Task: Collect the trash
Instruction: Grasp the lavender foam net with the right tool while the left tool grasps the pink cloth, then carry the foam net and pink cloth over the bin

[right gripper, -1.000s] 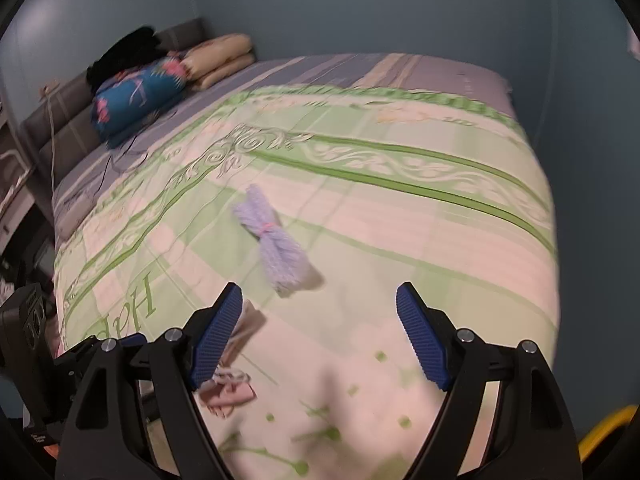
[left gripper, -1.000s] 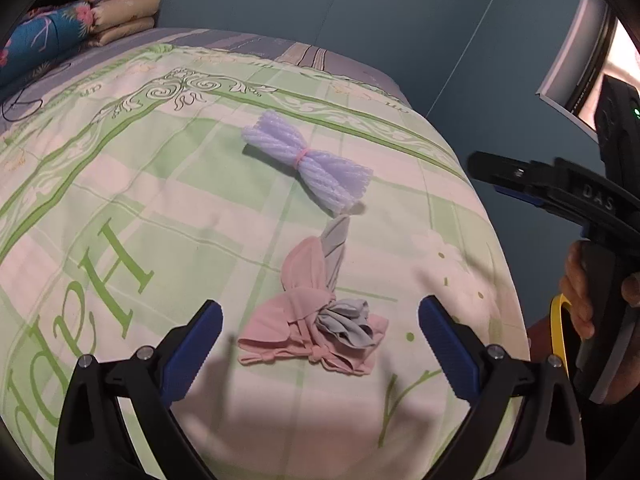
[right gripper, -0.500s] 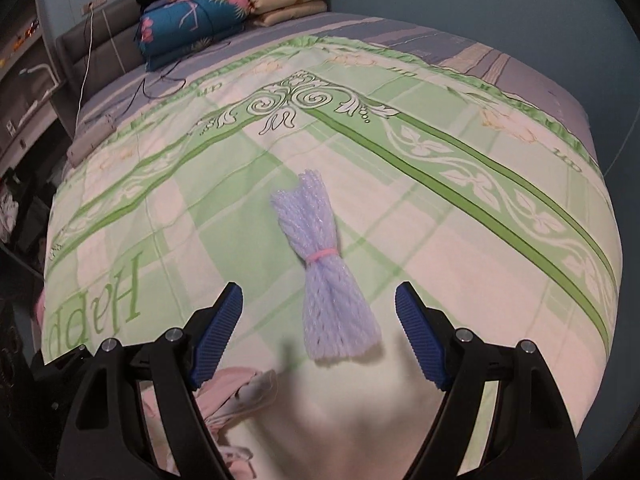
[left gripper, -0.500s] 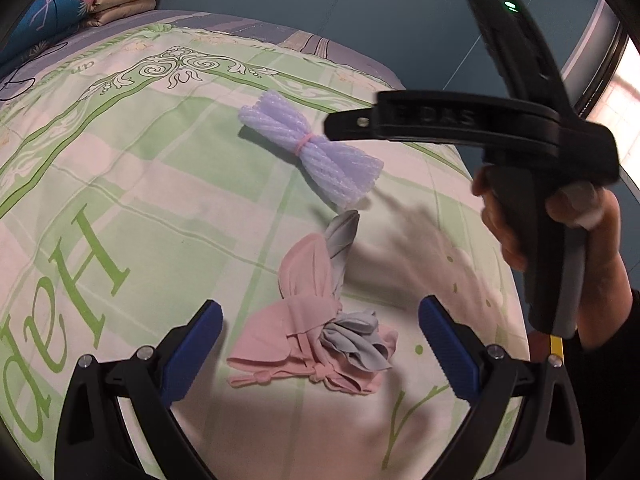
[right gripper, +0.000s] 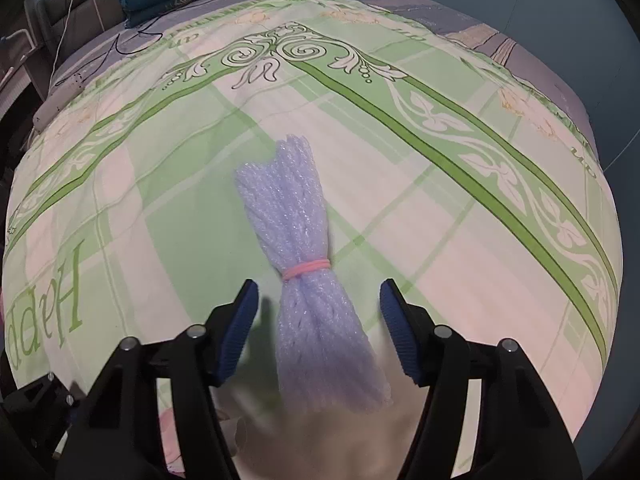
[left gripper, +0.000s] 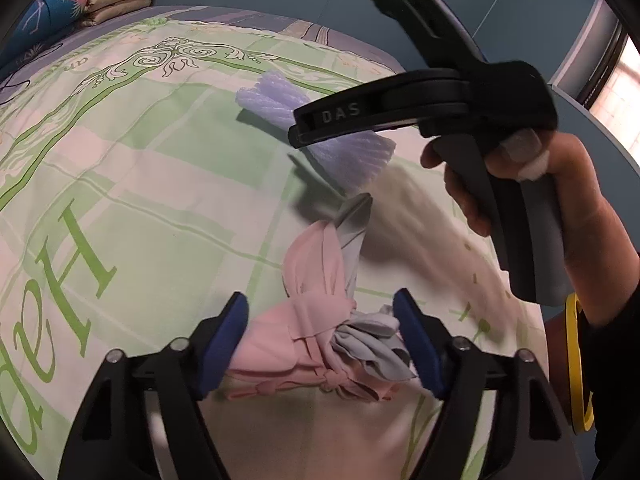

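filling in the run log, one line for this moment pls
left gripper: closing around pink-grey cloth bundle | right gripper: closing around purple foam netting, not touching | surface: bedspread

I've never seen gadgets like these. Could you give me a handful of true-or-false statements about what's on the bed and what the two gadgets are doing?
1. The purple foam net bundle is tied with a pink rubber band. True.
2. The right hand-held gripper is clamped shut on it. False: its jaws have just been closing, with gaps on both sides.
3. The left hand-held gripper straddles a pink and grey knotted cloth bundle. True.
4. The bedspread is plain blue. False: green and cream, patterned.
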A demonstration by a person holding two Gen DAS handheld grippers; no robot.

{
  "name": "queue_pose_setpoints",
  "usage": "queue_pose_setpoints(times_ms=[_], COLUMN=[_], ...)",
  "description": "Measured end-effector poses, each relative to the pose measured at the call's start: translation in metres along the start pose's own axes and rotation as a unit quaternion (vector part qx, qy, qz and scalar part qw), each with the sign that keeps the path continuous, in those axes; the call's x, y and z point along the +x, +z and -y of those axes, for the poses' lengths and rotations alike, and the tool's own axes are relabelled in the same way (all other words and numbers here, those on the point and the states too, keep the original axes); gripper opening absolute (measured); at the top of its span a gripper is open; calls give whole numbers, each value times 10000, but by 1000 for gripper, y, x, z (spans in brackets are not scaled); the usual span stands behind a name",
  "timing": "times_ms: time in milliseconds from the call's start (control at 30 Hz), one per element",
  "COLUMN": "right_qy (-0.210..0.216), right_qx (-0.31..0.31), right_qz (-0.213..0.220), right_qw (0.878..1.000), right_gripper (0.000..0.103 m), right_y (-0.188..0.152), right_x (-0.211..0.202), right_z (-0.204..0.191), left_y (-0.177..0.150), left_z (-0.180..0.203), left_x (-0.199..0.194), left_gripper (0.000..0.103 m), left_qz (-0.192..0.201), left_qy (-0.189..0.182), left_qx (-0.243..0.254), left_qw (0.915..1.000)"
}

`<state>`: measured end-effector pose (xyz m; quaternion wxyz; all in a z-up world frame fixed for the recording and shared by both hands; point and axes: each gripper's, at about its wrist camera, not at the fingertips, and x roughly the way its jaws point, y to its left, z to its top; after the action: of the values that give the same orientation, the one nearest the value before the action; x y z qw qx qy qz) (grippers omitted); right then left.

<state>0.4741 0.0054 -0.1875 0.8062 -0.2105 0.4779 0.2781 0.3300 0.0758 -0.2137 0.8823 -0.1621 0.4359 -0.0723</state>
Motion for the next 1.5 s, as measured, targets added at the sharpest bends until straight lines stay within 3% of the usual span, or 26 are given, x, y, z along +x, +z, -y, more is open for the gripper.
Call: queue_pose_setpoints(times_ms=[133,333,467,567,1033,1500], right_qy=[-19,-95,-135,24,309,172], right_qx=[176,280,454,612,864,1466], right_qz=[-80,-6,227,432,1117,1832], right_qw=[9998,9996,9986,9972,9895,9719], right_gripper=[45,28,26,26,26,26], right_y=[0,-4,-8,-11,-51,-142], right_x=[8,8,-5,-24,-125,-227], right_z=[2,5,10,15,20,30], left_y=[-4,-6,-6,-5,-7,-21], left_z=[6,7,9,10,31,87], left_x=[2,5,0,-6,-80,-176], left_gripper=[60,34,26,25,25,25], left_qz=[-24,-111,-102,-126,348,1080], left_qy=[118,156,140,-16,35,-497], left_qx=[204,273,276,240,553,1061], left_qw=[9997,9994,9995,9996,9979,9872])
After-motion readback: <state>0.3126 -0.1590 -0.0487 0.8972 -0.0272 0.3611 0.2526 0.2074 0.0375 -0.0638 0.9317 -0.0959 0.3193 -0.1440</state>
